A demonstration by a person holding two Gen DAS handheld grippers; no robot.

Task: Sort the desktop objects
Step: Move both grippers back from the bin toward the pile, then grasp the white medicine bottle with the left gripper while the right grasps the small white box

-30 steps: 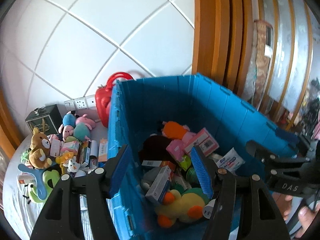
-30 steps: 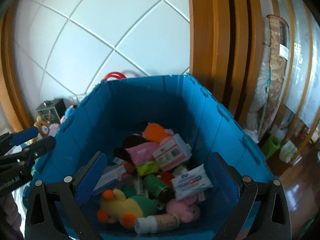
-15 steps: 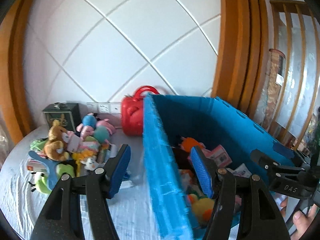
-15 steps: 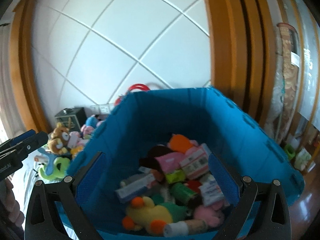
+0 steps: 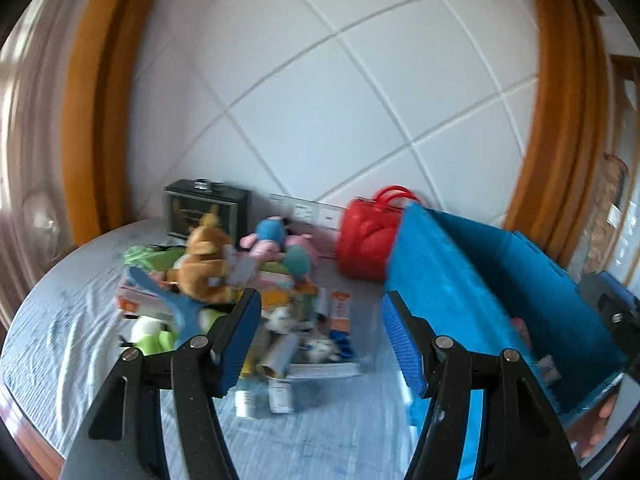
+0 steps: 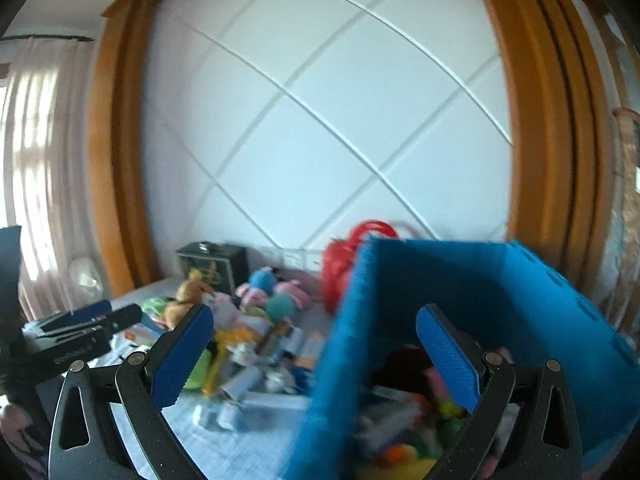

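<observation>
A pile of toys and small boxes (image 5: 256,296) lies on the round table with a pale cloth (image 5: 72,344); it holds a brown plush bear (image 5: 202,262), pink and blue plush pigs (image 5: 276,244) and small cartons. A big blue bin (image 5: 492,300) stands to the right, with sorted items inside (image 6: 416,412). My left gripper (image 5: 320,340) is open and empty, above the table just before the pile. My right gripper (image 6: 316,360) is open and empty, straddling the bin's left wall (image 6: 340,360). The left gripper also shows in the right wrist view (image 6: 80,336).
A red handbag (image 5: 368,236) stands against the wall behind the bin. A dark metal box (image 5: 204,210) sits at the back left. Wall sockets (image 5: 316,212) run along the white panelled wall. Orange wooden frames flank the wall.
Both grippers have swung left, away from the bin's inside toward the pile on the table. The view is blurred by motion. Both stay open and empty.
</observation>
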